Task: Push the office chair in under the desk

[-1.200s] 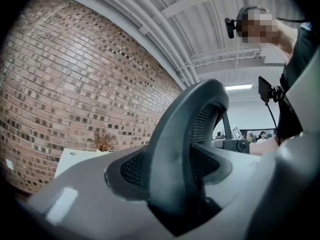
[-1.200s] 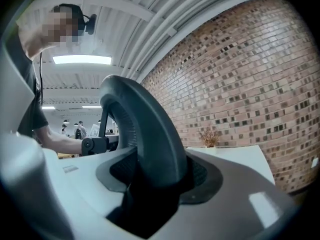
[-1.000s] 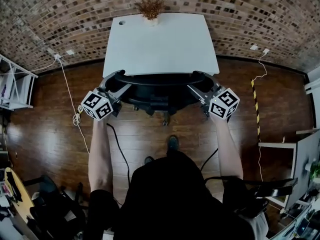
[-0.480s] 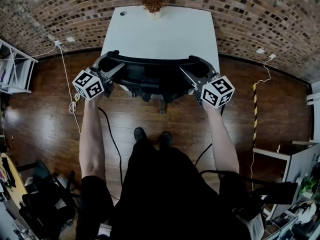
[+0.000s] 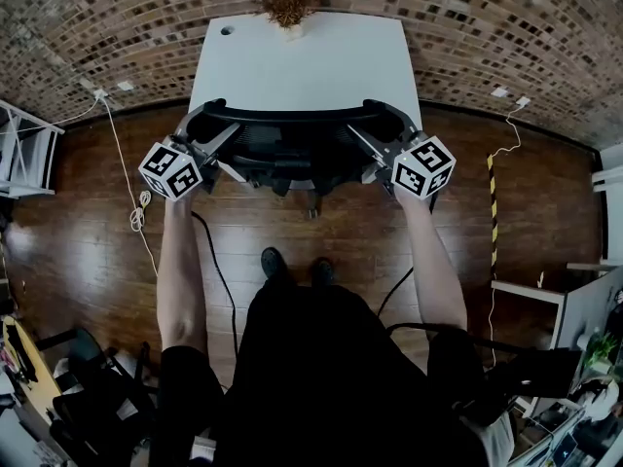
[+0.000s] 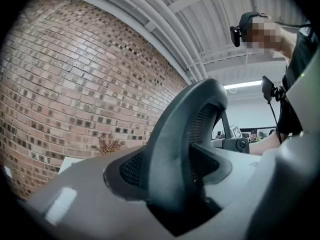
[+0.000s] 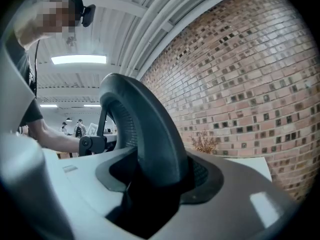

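1. The office chair [image 5: 292, 115] stands with its backrest right at the near edge of the white tabletop [image 5: 302, 66].
2. The left hand-held gripper [image 5: 210, 136] is clamped on the backrest's left rim.
3. The right hand-held gripper [image 5: 374, 136] is clamped on the backrest's right rim.
4. A dried plant [image 5: 289, 4] sits at the tabletop's far edge.

The person wears a black short-sleeved top [image 5: 321, 358] and dark shoes [image 5: 274, 261]. The left tool [image 5: 216, 134] and right tool [image 5: 376, 136] are alike: smooth grey bodies, each carrying a cube [image 5: 170, 170] of black-and-white square markers (one pattern per face). A thin black cable [image 5: 220, 275] runs beside each arm. A black camera [image 6: 243, 28] sits on the head.
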`<state>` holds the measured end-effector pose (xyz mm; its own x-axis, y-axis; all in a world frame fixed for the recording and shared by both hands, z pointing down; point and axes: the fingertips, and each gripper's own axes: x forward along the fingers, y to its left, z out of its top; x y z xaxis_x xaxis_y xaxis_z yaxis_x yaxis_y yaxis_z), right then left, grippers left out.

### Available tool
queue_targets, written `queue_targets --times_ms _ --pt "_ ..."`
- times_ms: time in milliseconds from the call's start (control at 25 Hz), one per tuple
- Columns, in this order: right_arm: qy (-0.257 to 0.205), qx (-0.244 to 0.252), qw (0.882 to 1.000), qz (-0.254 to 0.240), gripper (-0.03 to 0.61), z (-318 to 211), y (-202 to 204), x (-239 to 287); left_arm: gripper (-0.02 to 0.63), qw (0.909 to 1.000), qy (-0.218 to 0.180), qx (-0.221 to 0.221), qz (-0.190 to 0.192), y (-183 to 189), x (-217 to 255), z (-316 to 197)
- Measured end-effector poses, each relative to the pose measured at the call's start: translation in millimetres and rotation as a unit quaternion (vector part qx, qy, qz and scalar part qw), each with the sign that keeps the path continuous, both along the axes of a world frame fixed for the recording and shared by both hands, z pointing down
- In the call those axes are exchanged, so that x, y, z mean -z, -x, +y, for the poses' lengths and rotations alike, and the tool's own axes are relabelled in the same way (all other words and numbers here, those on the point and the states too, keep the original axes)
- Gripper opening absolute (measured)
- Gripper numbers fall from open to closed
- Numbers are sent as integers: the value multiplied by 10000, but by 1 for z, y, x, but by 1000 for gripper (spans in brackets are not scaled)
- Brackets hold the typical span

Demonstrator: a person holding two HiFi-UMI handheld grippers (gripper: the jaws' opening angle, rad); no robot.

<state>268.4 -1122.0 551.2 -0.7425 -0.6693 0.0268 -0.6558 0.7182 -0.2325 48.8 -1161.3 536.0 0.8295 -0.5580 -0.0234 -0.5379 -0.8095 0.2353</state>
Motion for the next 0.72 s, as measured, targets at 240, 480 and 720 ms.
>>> queue_targets --times_ms 240,480,720 --pt "-138 195 9997 -21 238 21 2 -1 372 9994 -330 -57 103 4 0 20" --pt "-32 -407 9964 -748 262 66 -61 -15 414 9813 -260 1667 927 111 5 69" --pt "1341 -566 9316 -3331 238 147 -113 -153 357 9522 873 2151 1985 124 -144 220"
